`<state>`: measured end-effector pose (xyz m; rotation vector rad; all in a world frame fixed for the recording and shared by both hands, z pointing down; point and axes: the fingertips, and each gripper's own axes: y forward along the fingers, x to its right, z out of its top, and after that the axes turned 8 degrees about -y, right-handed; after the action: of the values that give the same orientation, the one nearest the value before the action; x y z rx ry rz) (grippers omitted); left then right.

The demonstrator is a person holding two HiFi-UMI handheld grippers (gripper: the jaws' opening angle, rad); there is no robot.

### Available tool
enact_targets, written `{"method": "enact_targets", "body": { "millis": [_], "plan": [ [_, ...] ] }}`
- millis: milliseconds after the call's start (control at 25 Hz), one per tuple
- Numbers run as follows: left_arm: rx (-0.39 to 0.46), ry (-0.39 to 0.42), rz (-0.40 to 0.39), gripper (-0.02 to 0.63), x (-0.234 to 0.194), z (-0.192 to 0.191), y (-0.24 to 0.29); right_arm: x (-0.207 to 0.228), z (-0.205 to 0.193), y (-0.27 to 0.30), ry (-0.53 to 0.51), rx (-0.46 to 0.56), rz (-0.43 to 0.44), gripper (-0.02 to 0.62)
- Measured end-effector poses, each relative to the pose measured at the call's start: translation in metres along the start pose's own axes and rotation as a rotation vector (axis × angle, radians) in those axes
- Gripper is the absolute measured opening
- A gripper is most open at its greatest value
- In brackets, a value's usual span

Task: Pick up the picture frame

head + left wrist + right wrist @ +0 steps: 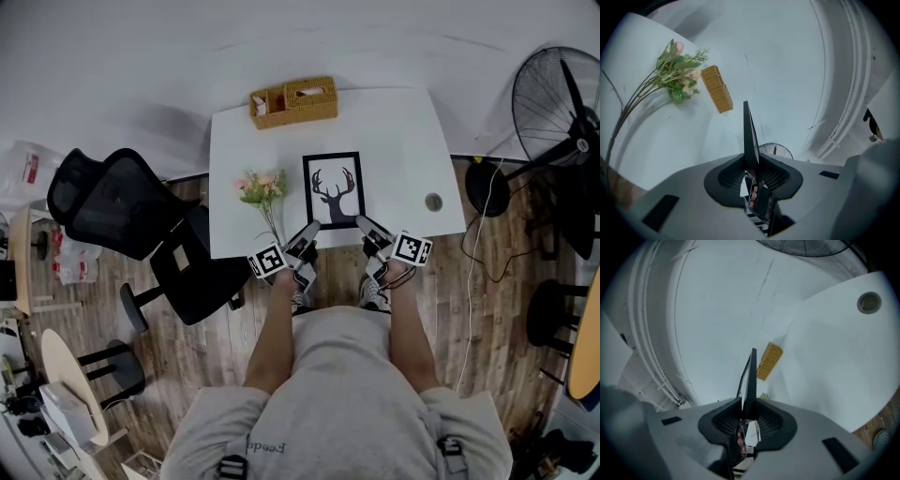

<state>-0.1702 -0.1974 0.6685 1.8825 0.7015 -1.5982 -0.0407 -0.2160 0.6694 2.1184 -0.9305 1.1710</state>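
Picture frame (334,189): a thin black upright rectangle around a white mat, printed with a dark deer head and antlers touched with red. It sits over the near middle of the white table (398,131); whether its far edge touches the top cannot be told. Left gripper (310,230), at 7 o'clock of the frame, and right gripper (363,225), at 5 o'clock, each clamp a near corner. In the left gripper view the frame (750,136) appears edge-on as a narrow dark blade pinched between the ribbed pads of the left gripper (751,165). The right gripper view shows the same frame (751,378) clenched in the right gripper (749,411). Both grippers point roughly level toward 12 o'clock, their marker cubes turned outward. The left hand (296,277) and right hand (379,279) sit close together, and the bare forearms run back almost parallel to the grey-shirted torso. On the table, flowers (261,187) lie at 9 o'clock of the frame, a wicker basket (293,101) at 11 o'clock and a small round disc (433,202) at 3 o'clock. An office chair (112,202) stands off the table at 9 o'clock and a fan (562,103) at 2 o'clock.
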Motion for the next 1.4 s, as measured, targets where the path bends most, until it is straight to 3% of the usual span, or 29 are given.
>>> {"method": "enact_targets", "body": {
  "millis": [600, 1040, 1400],
  "plan": [
    [0.02, 0.177, -0.161, 0.11, 0.078, 0.022, 0.007, -0.059, 0.048, -0.002, -0.195, 0.067, 0.08, 0.096],
    [0.001, 0.335, -0.231, 0.109, 0.139, 0.034, 0.016, -0.111, 0.088, -0.007, -0.236, 0.17, 0.181, 0.096],
    [0.023, 0.404, -0.302, 0.109, 0.181, 0.042, 0.015, -0.145, 0.11, -0.011, -0.302, 0.205, 0.224, 0.095]
  ]
}}
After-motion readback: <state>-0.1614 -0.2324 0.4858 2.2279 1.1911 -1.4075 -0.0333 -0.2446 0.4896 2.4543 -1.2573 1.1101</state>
